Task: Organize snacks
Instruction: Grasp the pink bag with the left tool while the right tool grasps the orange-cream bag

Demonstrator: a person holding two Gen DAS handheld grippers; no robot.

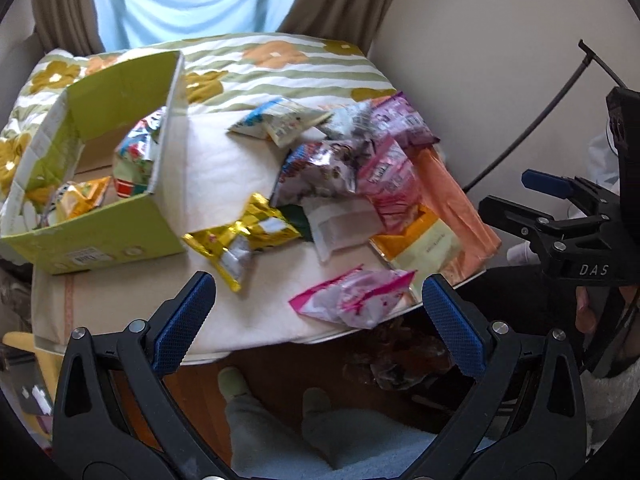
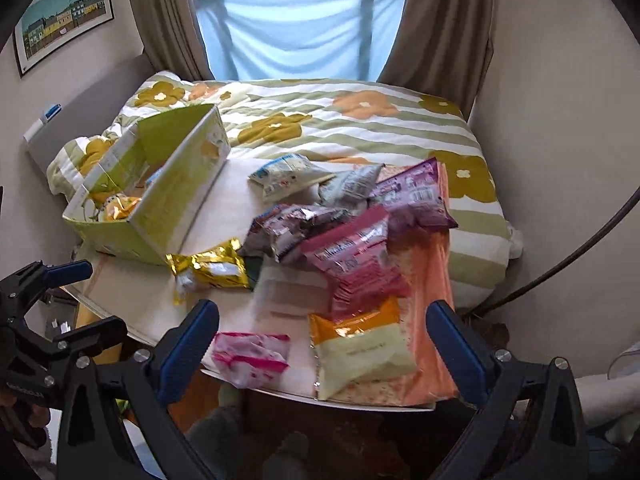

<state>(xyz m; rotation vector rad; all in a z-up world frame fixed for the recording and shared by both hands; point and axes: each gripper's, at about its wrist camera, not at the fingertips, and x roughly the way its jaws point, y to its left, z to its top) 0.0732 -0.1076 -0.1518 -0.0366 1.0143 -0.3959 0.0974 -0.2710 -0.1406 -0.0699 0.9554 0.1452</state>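
Note:
A green cardboard box [image 1: 100, 232] [image 2: 168, 208] stands open at the table's left with a few snack bags inside. Loose snacks lie on the white table [image 1: 224, 168] [image 2: 136, 300]: a gold bag [image 1: 240, 236] [image 2: 212, 272], a pink-white bag [image 1: 356, 296] [image 2: 252, 356], an orange-cream bag [image 1: 420, 244] [image 2: 360, 348], pink, silver and purple packs [image 2: 352, 256] further back. My left gripper [image 1: 320, 324] is open and empty above the table's near edge, by the pink-white bag. My right gripper [image 2: 320, 356] is open and empty above the near edge, over the pink-white and orange-cream bags.
A bed with a flowered quilt [image 2: 360, 128] lies behind the table, against a curtained window [image 2: 300, 32]. A black cable [image 2: 560, 264] runs at the right. The person's socked feet [image 1: 280, 420] are on the floor under the table's near edge.

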